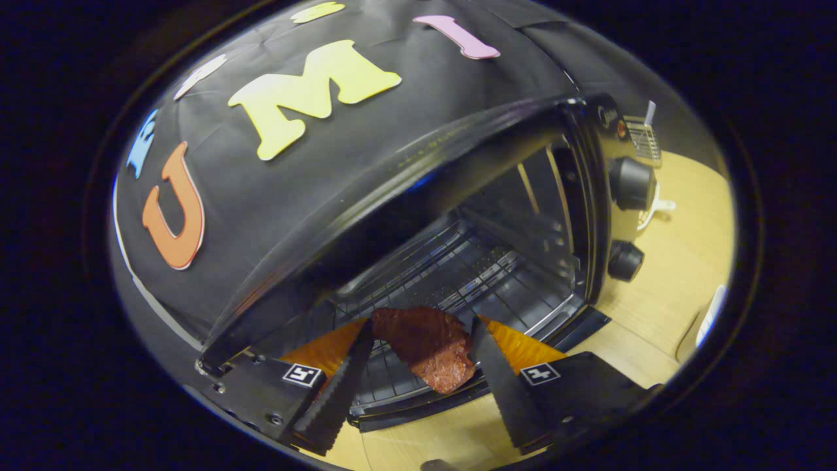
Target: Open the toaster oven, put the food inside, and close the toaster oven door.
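toaster oven: 1 | knobs: 2 | food piece: 1 | gripper: 1, fingers apart, flanking food

The gripper is tilted, its two fingers reaching forward toward twelve o'clock, one from seven o'clock and the other from five o'clock, spread part way and pressing on either side of what they hold between the tips

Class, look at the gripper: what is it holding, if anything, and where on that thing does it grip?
The gripper holds a reddish-brown piece of food, fingers pressing its two opposite sides, over the open toaster oven.
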Demonstrator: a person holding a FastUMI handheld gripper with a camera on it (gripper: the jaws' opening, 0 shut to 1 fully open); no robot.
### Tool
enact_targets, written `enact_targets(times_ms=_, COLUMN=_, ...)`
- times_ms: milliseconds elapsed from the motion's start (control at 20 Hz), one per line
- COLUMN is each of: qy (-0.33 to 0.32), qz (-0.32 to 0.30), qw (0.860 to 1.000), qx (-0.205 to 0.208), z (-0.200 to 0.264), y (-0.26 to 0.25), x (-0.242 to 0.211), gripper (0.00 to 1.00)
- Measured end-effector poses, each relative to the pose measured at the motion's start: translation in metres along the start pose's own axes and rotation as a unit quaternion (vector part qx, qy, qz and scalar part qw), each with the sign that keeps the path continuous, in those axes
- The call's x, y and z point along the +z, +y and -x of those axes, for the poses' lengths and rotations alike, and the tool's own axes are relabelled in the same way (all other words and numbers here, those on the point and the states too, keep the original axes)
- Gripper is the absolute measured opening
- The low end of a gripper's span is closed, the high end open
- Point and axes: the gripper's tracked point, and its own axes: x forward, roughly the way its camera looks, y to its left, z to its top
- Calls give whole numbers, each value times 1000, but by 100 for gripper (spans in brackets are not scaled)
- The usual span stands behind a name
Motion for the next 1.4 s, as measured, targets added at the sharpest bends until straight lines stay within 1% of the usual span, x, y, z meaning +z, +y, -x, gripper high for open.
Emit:
enact_targets(times_ms=50, qy=4, qz=9, qw=1000, qx=-2, z=4, y=-2, x=-2, gripper=98)
enact_targets(times_ms=200, qy=17, qz=40, qw=999, qx=-1, z=18, y=-2, x=-6, gripper=98)
enact_targets(times_ms=400, qy=28, qz=115, qw=993, qx=0, z=56, y=-11, x=-7, gripper=99)
enact_targets(times_ms=500, qy=39, qz=151, qw=988, qx=4, z=73, y=-11, x=-15, gripper=99)
enact_targets(times_ms=650, qy=63, qz=203, qw=977, qx=12, z=111, y=-23, x=-26, gripper=99)
enact_targets(times_ms=800, qy=90, qz=237, qw=967, qx=13, z=144, y=-43, x=-40, gripper=99)
enact_targets(times_ms=950, qy=105, qz=281, qw=954, qx=10, z=174, y=-69, x=-51, gripper=99)
enact_targets(times_ms=1250, qy=155, qz=310, qw=938, qx=15, z=206, y=-111, x=-91, gripper=99)
enact_targets(times_ms=1400, qy=183, qz=302, qw=935, qx=10, z=209, y=-125, x=-113, gripper=99)
